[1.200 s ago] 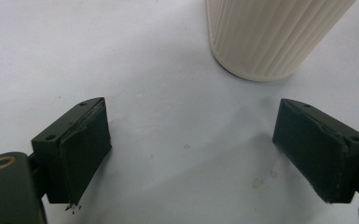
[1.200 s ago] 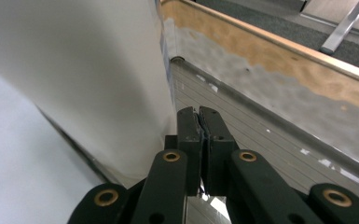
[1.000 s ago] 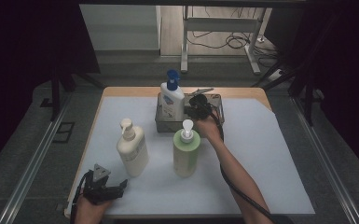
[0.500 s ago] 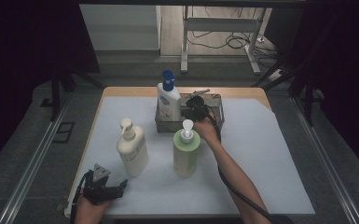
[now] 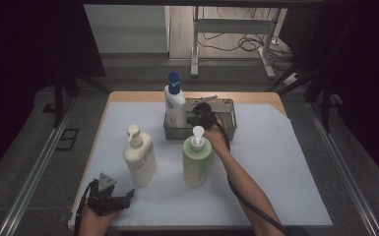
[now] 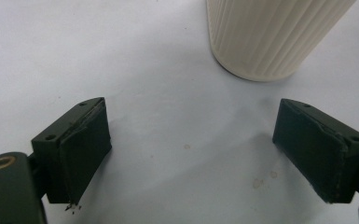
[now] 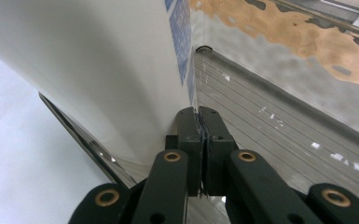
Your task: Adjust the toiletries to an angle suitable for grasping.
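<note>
The blue-capped bottle (image 5: 175, 104) stands upright at the left end of the metal tray (image 5: 228, 129). The right gripper (image 5: 200, 114), jaws closed and empty, touches the bottle's side. Risk: a sideways nudge topples it. The left gripper (image 5: 109, 196), well short of the tray, jaws open.

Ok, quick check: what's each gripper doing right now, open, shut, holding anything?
Left gripper: open, holding nothing, near the ribbed cream pump bottle.
Right gripper: shut, nothing between the jaws, tips against the white bottle with the blue pump in the metal tray.

Open tool (image 6: 191, 154) near ribbed cream bottle (image 6: 265, 37)
</note>
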Available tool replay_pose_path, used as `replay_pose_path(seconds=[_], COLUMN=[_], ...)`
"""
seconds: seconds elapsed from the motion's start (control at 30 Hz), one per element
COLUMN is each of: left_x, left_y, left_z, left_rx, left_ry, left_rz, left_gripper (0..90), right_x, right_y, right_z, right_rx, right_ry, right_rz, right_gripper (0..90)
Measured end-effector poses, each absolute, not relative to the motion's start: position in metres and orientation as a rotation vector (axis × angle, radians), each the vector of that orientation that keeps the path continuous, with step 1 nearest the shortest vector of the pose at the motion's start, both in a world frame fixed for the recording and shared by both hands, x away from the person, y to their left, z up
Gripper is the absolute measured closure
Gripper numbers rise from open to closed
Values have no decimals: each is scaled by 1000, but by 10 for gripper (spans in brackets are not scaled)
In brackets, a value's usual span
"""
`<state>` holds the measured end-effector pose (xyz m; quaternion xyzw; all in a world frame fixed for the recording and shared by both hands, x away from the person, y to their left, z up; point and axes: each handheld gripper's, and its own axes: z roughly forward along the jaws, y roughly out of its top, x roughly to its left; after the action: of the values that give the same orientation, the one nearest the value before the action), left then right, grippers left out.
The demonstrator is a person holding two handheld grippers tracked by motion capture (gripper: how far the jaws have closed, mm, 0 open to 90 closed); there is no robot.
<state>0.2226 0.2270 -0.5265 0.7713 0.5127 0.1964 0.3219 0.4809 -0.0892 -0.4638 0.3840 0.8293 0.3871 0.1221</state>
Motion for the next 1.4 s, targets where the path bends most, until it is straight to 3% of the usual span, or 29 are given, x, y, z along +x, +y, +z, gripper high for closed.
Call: replay_pose_path(seconds=[1.4], left_x=[223], left_y=[227], left_z=[-526], left_rx=[2026], left_ry=[1346], left_rz=[516], left_gripper=[106], right_x=[476], right_y=[-74], right_z=[-460], right_rx=[1036], right_ry=[2488], right_rz=[1147], right_gripper=[857])
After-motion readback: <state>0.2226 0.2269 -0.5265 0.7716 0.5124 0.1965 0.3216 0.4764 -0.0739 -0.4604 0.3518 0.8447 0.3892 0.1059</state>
